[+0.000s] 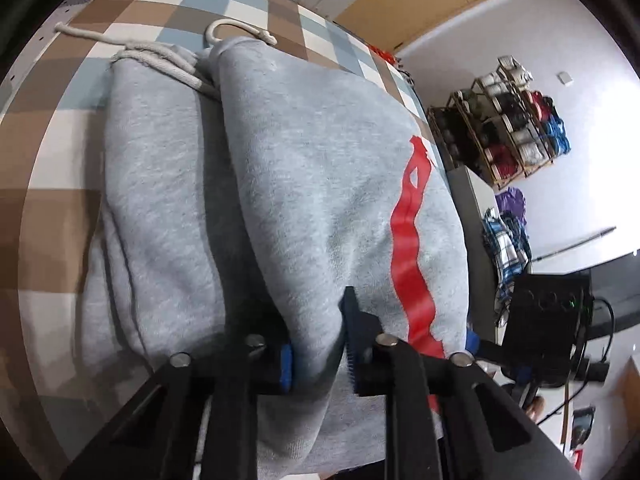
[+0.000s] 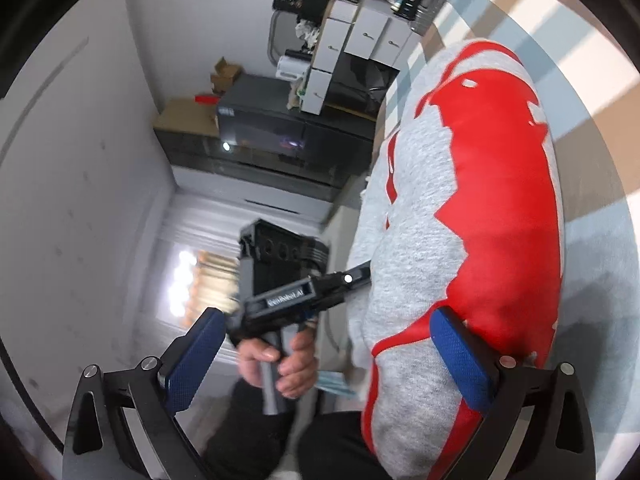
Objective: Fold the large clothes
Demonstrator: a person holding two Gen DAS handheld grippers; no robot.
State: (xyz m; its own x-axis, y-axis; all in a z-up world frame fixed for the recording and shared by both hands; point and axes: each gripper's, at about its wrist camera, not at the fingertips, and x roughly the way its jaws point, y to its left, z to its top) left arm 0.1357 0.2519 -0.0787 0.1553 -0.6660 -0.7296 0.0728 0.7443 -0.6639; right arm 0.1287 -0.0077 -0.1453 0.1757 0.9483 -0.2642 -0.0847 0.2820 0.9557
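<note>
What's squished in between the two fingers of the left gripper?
A fold of the grey hoodie. The left wrist view shows the left gripper shut on that bunched fabric, with nothing else between its fingers.

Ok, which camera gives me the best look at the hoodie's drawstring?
The left wrist view. The white drawstring lies in plain sight at the far end of the grey hoodie, trailing onto the checked cloth. The right wrist view shows only the hoodie's red print, no drawstring.

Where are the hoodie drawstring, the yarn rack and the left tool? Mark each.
hoodie drawstring [image 1: 160, 55]: left wrist view, twisted cord.
yarn rack [image 1: 516, 120]: left wrist view, shelf front.
left tool [image 1: 320, 356]: left wrist view, between fingertips.
</note>
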